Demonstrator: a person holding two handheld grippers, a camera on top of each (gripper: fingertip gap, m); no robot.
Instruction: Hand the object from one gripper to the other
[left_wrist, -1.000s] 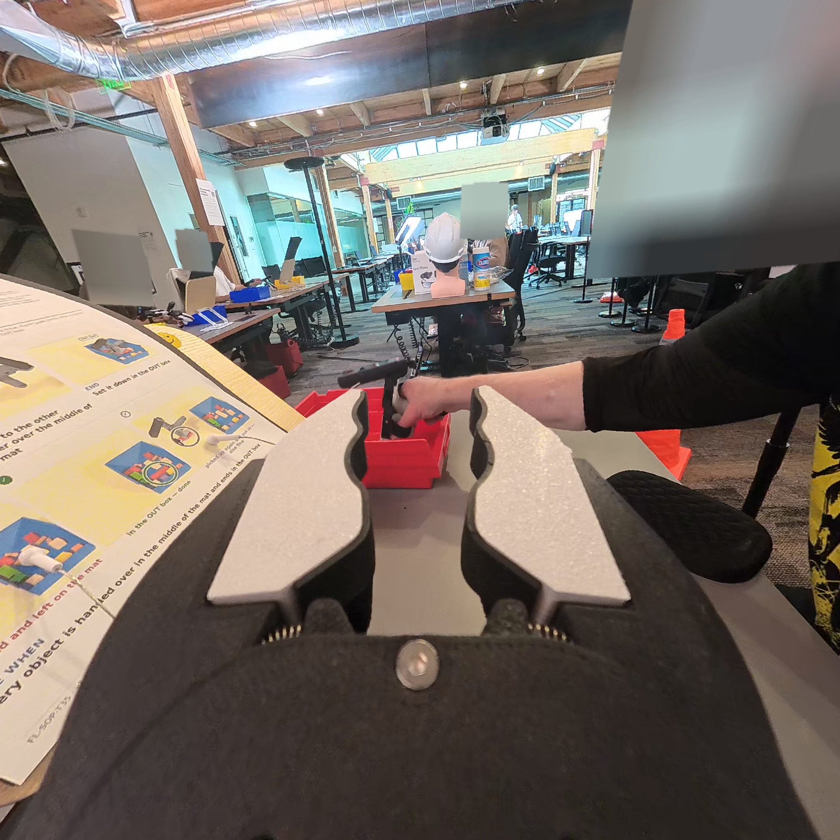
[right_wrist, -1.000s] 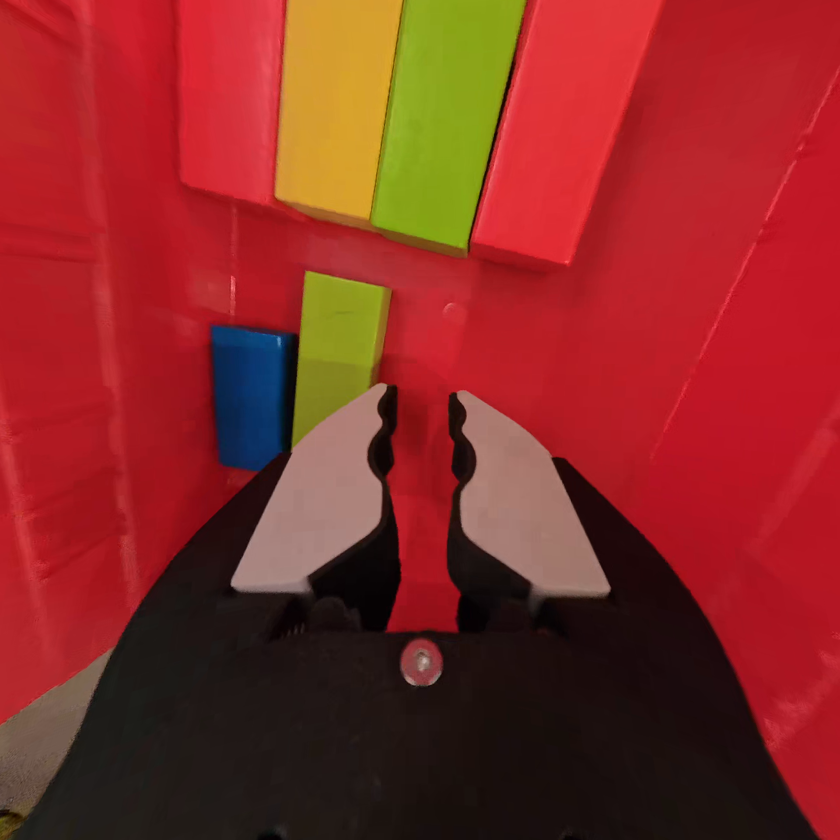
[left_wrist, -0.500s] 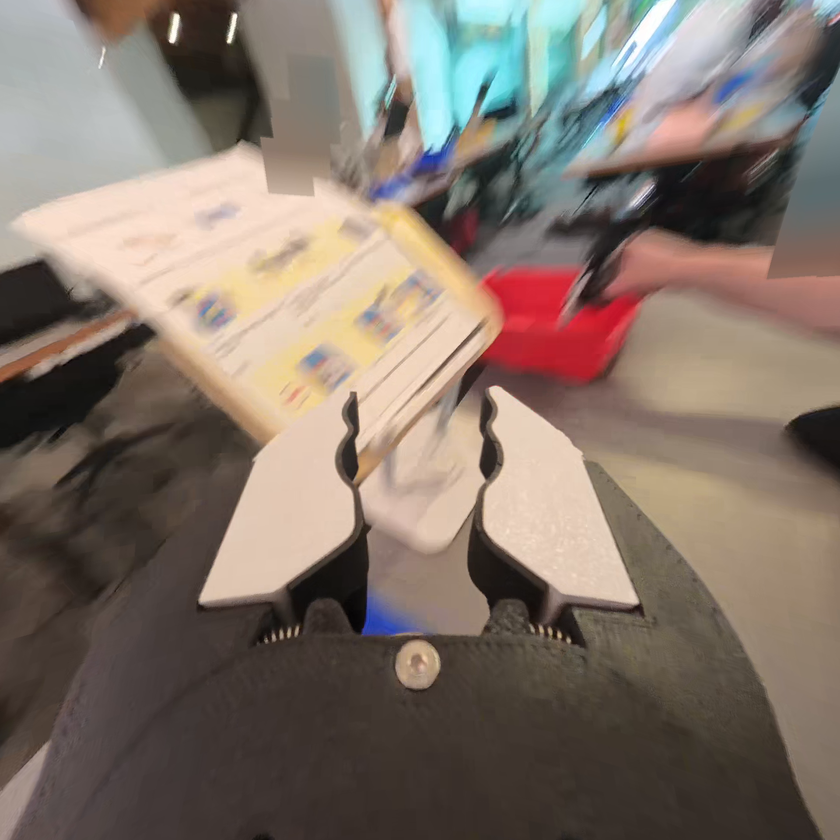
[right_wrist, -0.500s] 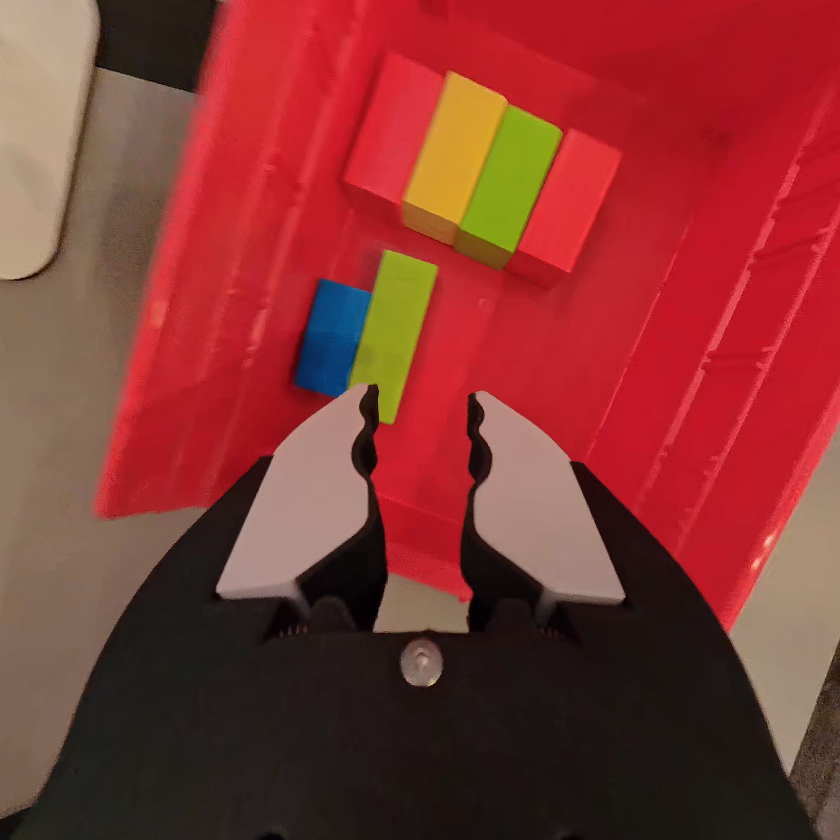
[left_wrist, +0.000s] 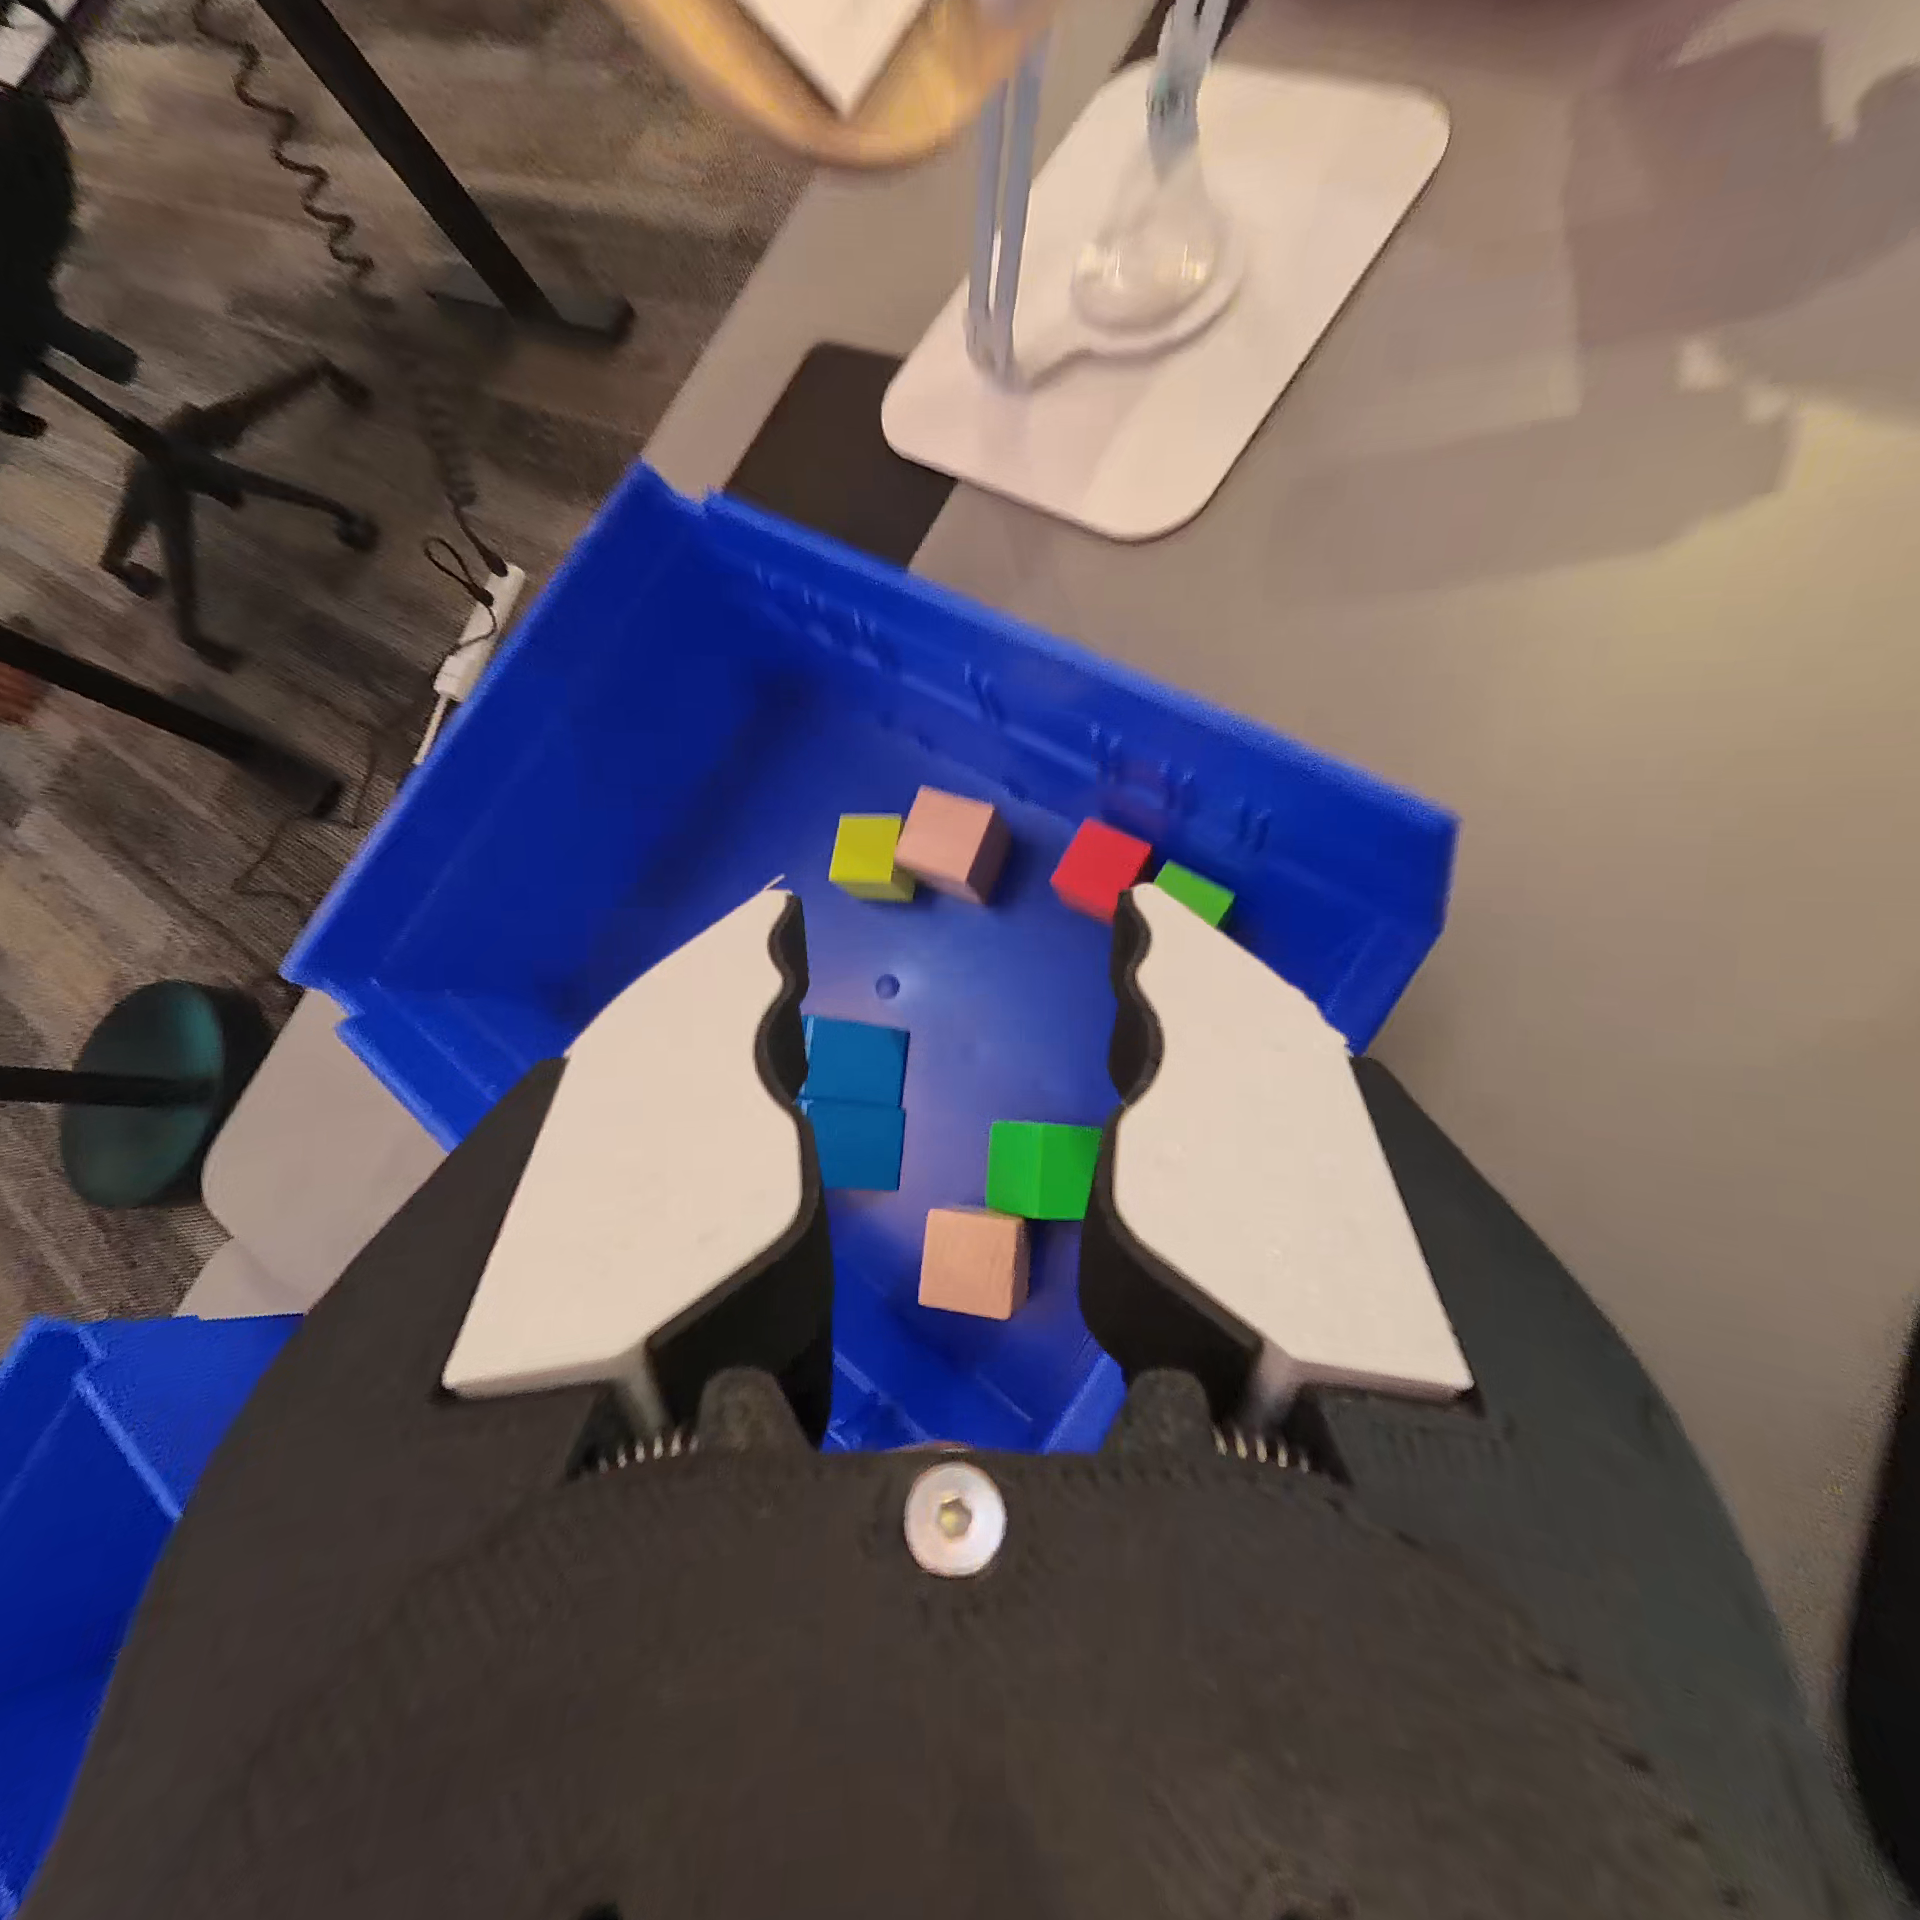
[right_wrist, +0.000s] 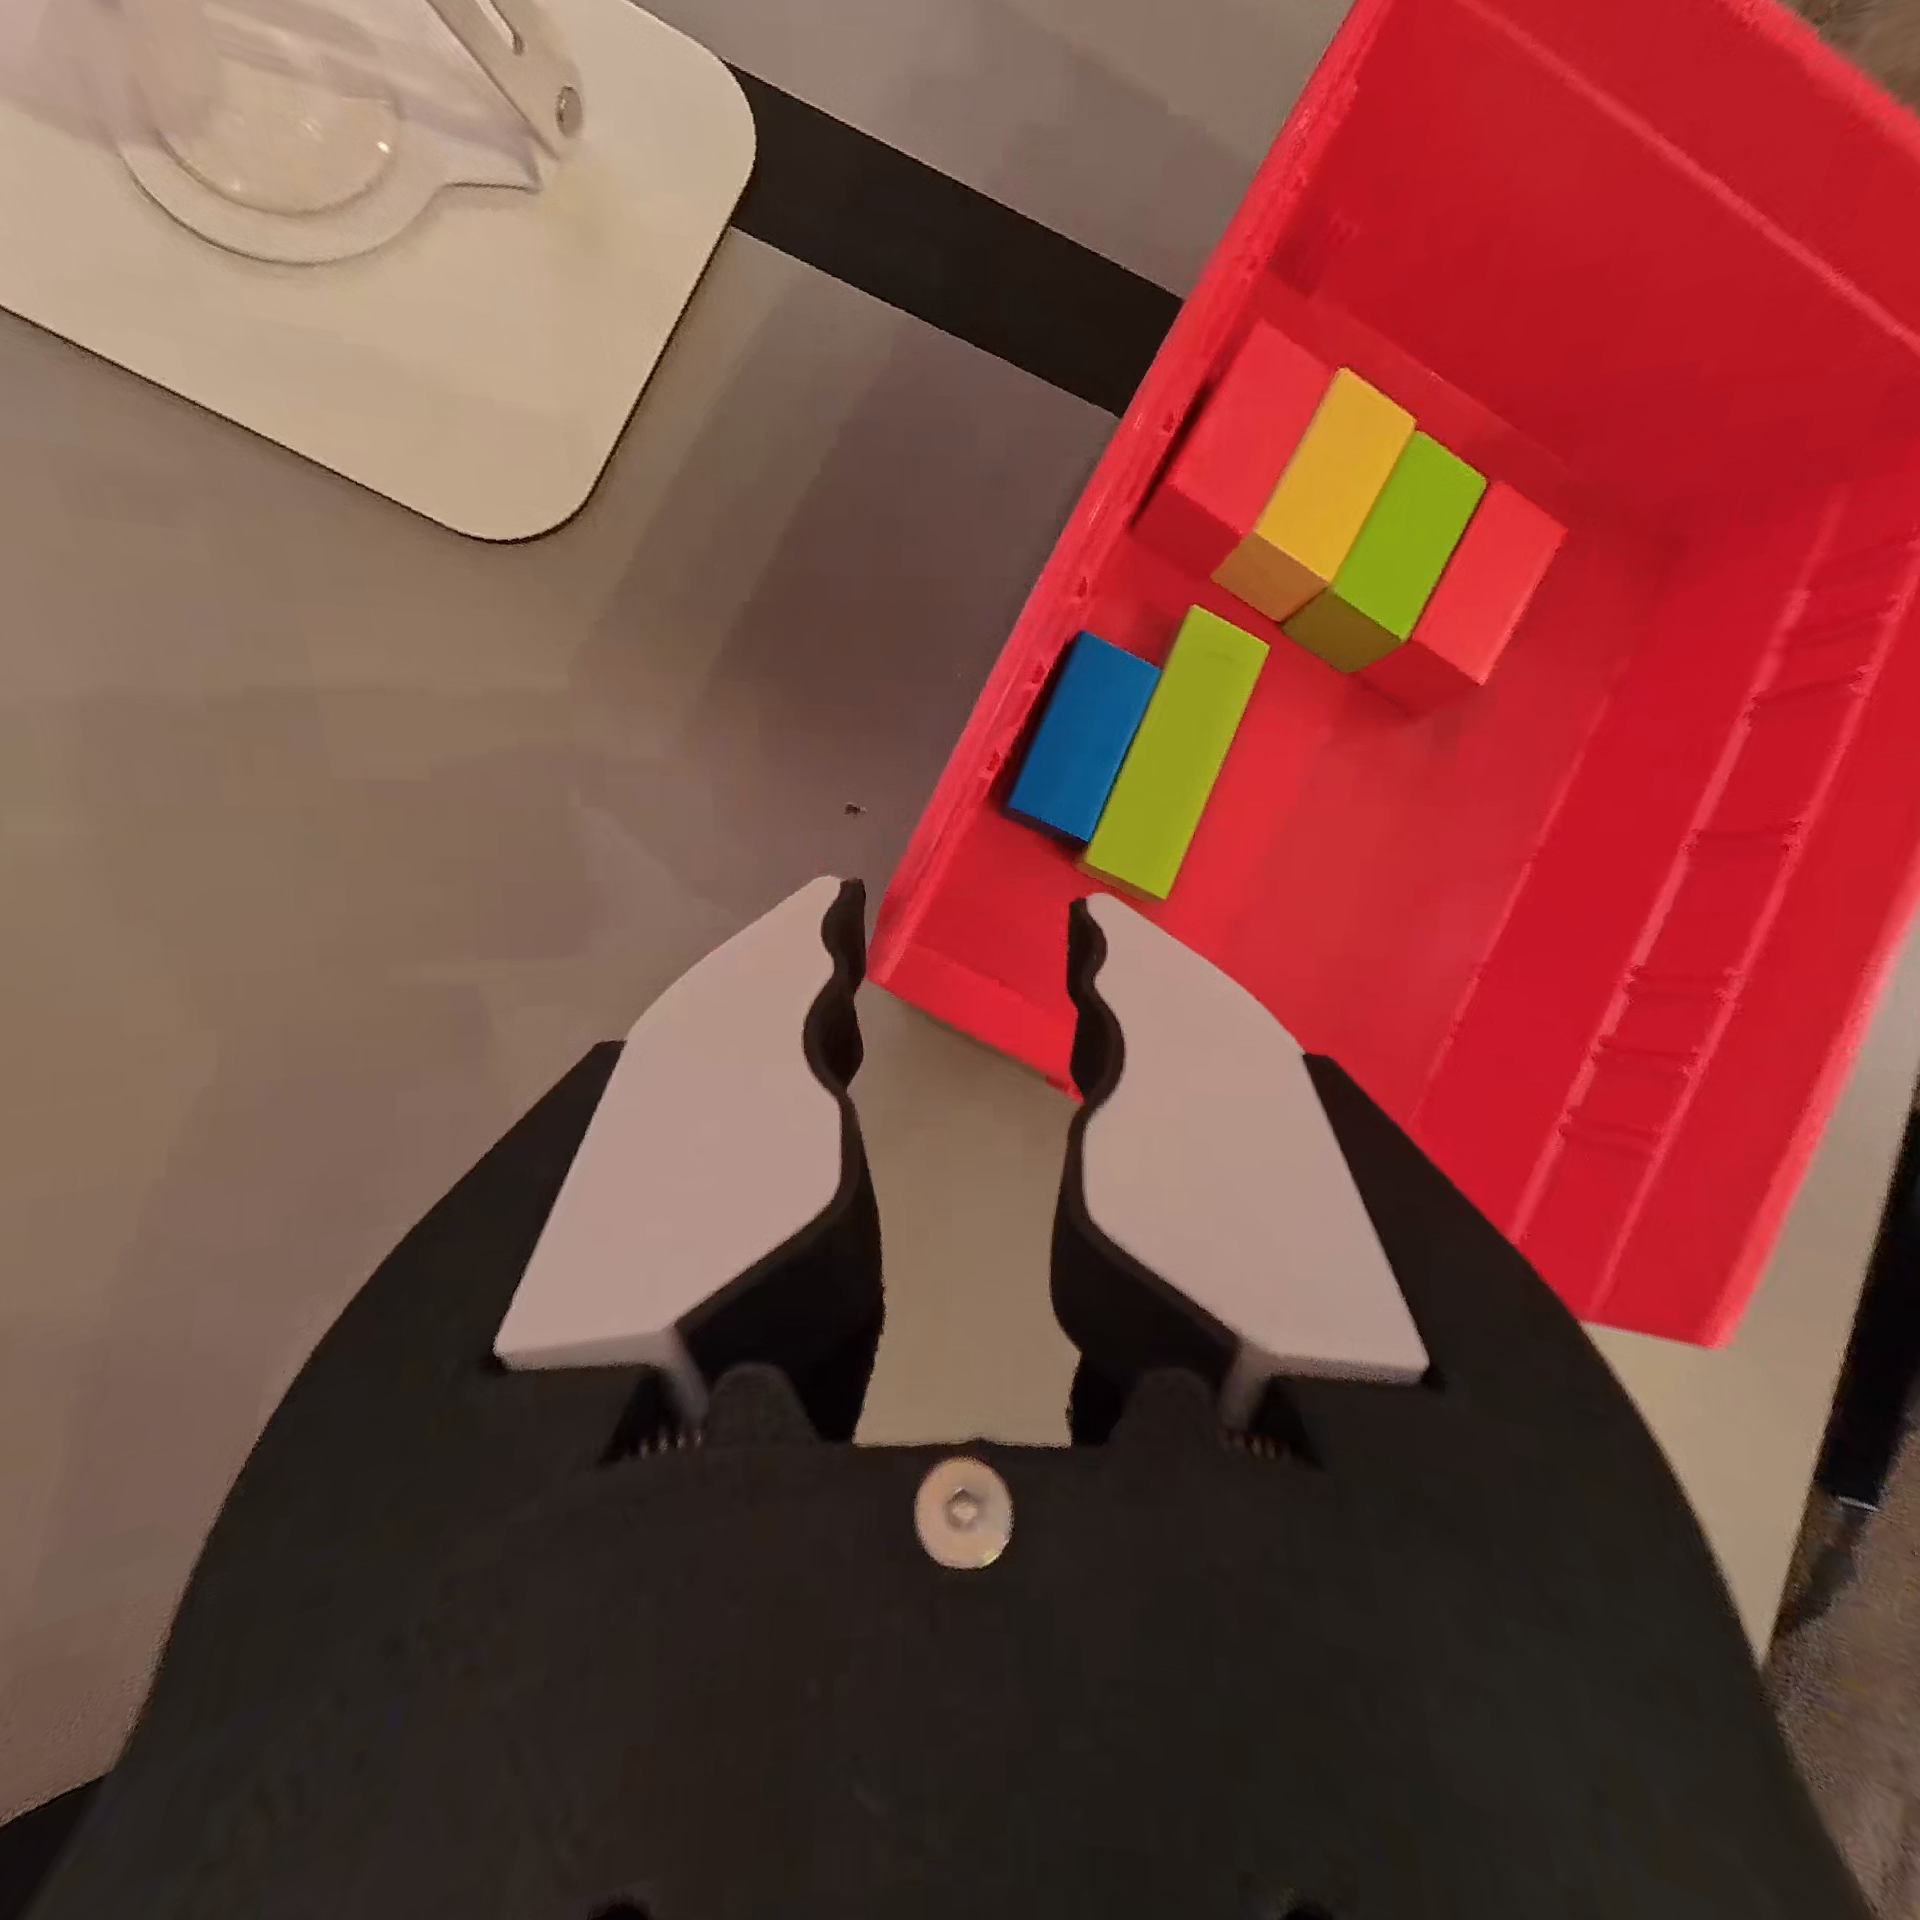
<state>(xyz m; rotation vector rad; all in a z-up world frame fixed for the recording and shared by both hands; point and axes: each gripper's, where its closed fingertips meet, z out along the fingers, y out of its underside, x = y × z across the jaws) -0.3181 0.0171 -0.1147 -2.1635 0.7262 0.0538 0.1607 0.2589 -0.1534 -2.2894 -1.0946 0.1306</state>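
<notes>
Object for handover: none gripped yet; candidates are small coloured cubes, e.g. green cube (left_wrist: 1042, 1168) and pink cube (left_wrist: 974, 1261), loose on floor of blue bin (left_wrist: 582, 790) below left gripper (left_wrist: 956, 914), jaws spread and empty. Probably light, rigid, smooth painted wood, apt to slip; best pinched across two opposite flat faces, clear of neighbours. Only in right wrist view: right gripper (right_wrist: 964, 902), also spread and empty, above near-left corner of red bin (right_wrist: 1683, 935) holding longer blocks, among them blue block (right_wrist: 1086, 736) touching lime block (right_wrist: 1179, 750).
</notes>
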